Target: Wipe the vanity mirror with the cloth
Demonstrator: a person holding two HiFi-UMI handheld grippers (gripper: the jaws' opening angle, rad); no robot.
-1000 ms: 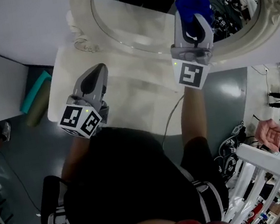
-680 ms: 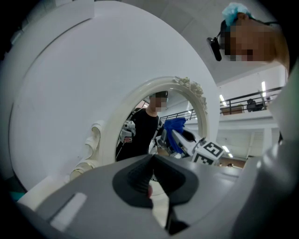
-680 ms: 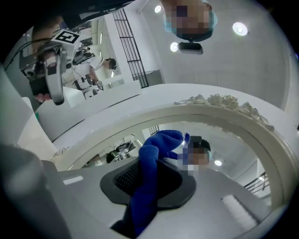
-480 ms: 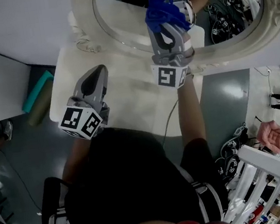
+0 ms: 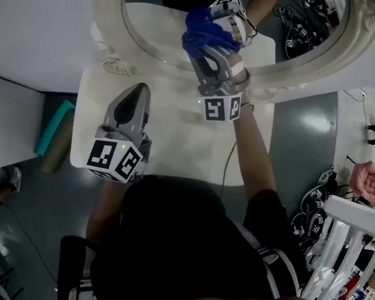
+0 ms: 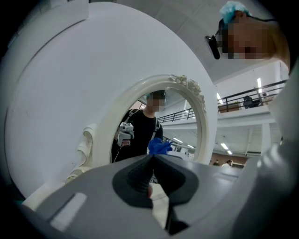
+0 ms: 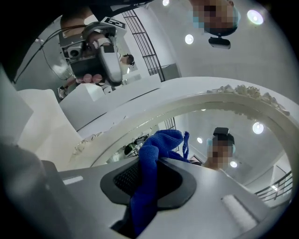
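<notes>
The right gripper (image 7: 154, 161) is squeezed tight on a soft, bright blue cloth (image 7: 156, 144). The cloth is bunched up. A lump of it sticks out past the jaw tips, and the rest hangs down between them.

In the head view, that blue lump is up at the low part of the glass of the big oval vanity mirror with a cream, curly carved frame (image 5: 155, 25). The cloth seems to meet its own picture in the glass, so it is likely touching, but from this angle it is hard to be sure.

The left gripper (image 6: 150, 161) has its jaws closed together with nothing in them. It is held over the pale bench (image 5: 172, 141), near the left of the mirror and apart from it.

So the cloth is picked up and brought to the mirror, and that part is done. The wiping itself looks like the step in hand. No smears or clean streaks show on the glass, so how much has been wiped cannot be told. The upper and far parts of the glass probably need a rub too.
</notes>
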